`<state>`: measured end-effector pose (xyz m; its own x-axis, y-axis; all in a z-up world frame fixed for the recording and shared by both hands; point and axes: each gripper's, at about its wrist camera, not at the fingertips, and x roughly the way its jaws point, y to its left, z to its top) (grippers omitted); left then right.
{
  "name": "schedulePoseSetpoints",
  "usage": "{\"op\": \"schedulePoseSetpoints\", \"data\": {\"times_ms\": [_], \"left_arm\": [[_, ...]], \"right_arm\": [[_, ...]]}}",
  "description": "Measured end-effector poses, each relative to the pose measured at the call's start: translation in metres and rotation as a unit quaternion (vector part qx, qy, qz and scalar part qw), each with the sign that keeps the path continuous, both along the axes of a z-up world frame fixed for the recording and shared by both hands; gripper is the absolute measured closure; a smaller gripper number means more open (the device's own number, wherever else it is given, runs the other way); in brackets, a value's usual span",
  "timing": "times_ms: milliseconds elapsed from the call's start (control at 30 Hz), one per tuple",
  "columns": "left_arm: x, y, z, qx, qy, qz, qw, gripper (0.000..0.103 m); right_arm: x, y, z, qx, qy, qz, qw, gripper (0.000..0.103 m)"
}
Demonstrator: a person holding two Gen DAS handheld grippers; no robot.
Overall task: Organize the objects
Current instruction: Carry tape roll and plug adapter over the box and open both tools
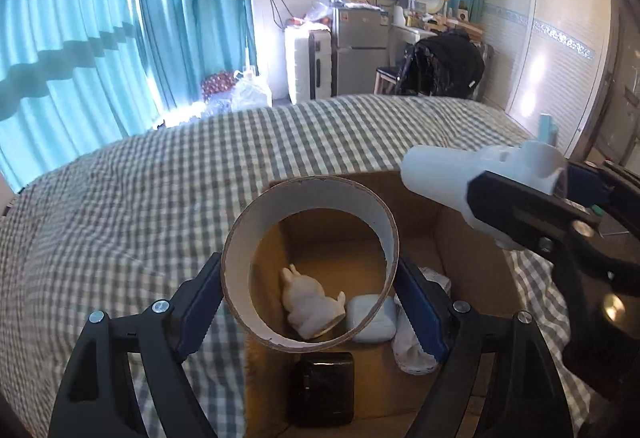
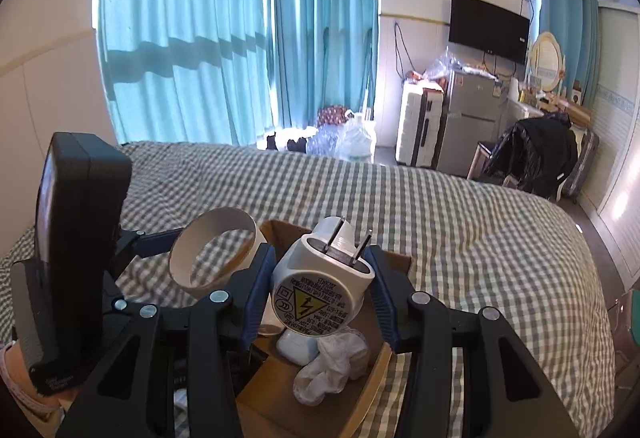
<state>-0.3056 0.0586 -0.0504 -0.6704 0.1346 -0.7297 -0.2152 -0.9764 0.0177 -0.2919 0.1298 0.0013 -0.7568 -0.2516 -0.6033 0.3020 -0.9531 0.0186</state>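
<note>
My left gripper (image 1: 310, 292) is shut on a cardboard tape ring (image 1: 240, 238), held above the left side of an open cardboard box (image 1: 460, 262); the ring also shows in the right wrist view (image 2: 216, 258). My right gripper (image 2: 320, 288) is shut on a white plug adapter (image 2: 320, 286) with two metal prongs, held over the box (image 2: 360, 390). The adapter and the right gripper (image 1: 520, 193) show at right in the left wrist view. Inside the box lie a white rabbit figure (image 1: 308, 302), a white earbud case (image 1: 370, 320), a black cube (image 1: 322, 390) and a crumpled white cloth (image 1: 412, 342).
The box sits on a bed with a grey-and-white checked cover (image 1: 160, 197). Teal curtains (image 1: 100, 17) hang behind. A fridge (image 1: 360, 49), a white suitcase (image 1: 306, 63), a chair with a black coat (image 1: 444, 65) and a wardrobe (image 1: 560, 49) stand beyond the bed.
</note>
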Motion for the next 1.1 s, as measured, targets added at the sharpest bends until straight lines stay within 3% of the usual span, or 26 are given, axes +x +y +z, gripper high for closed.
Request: {"op": "schedulePoseSetpoints", "data": {"times_ms": [200,333,400,467,700,933,1100], "left_arm": [[-0.008,0.012,-0.039,-0.012,-0.024,-0.020,0.9994,0.018],[-0.005,0.012,-0.045,0.019,-0.025,-0.041,0.9987,0.014],[0.002,0.009,-0.038,0.027,-0.011,-0.033,0.9990,0.004],[0.013,0.005,-0.028,0.029,0.010,-0.023,0.9993,0.003],[0.075,-0.023,0.029,0.052,0.046,-0.002,0.9976,0.002],[0.152,-0.037,0.105,0.004,0.135,0.023,0.9905,0.000],[0.187,-0.046,0.133,-0.010,0.161,0.029,0.9866,0.000]], "right_arm": [[-0.028,0.022,-0.053,-0.028,-0.052,-0.017,0.998,0.057],[-0.027,0.031,-0.059,-0.035,-0.053,-0.029,0.998,0.056],[-0.018,0.035,-0.048,-0.047,-0.036,-0.025,0.998,0.044],[-0.004,0.038,-0.032,-0.050,-0.011,-0.036,0.998,0.020],[0.062,0.057,0.028,-0.065,0.027,-0.057,0.996,0.012],[0.147,0.052,0.093,-0.040,0.085,-0.060,0.994,0.010],[0.203,0.042,0.128,-0.033,0.133,-0.051,0.989,0.006]]}}
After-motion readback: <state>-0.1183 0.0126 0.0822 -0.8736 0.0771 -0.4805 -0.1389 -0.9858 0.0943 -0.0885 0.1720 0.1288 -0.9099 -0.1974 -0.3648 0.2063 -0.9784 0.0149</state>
